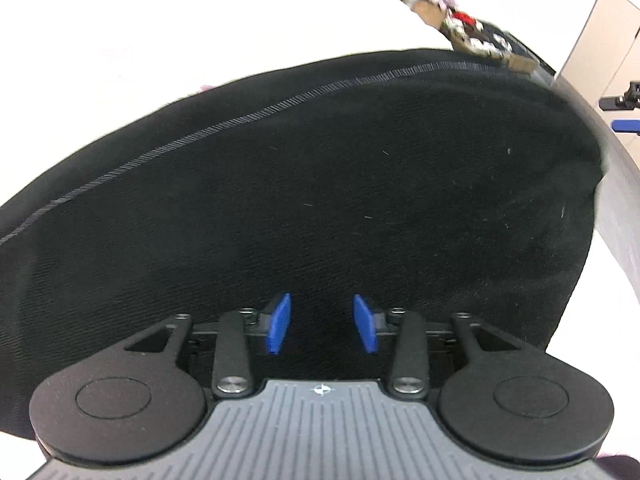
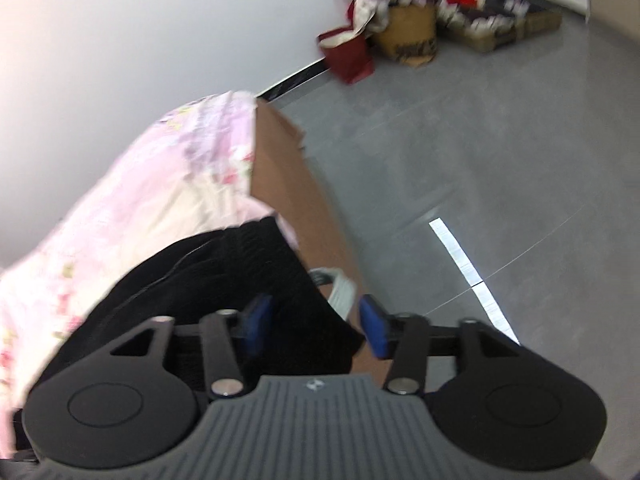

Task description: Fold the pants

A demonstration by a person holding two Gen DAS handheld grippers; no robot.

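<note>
The black pants (image 1: pixel 320 184) fill most of the left wrist view, lying flat with a stitched seam running from lower left to upper right. My left gripper (image 1: pixel 323 326) is open just above the fabric, its blue pads (image 1: pixel 279 326) apart with nothing between them. In the right wrist view a bunched end of the black pants (image 2: pixel 224 280) lies on a pink floral cloth (image 2: pixel 160 184) at a brown surface's edge (image 2: pixel 296 184). My right gripper (image 2: pixel 316 326) is open over that corner, the left pad above the pants, the right pad past the edge.
A white strap or label (image 2: pixel 340 288) hangs at the pants' corner. Beyond the edge is grey floor (image 2: pixel 480 140) with a white tape strip (image 2: pixel 468 272). Boxes and bags of clothes (image 2: pixel 408 28) stand against the far wall. Clutter (image 1: pixel 452 12) shows at the left view's top right.
</note>
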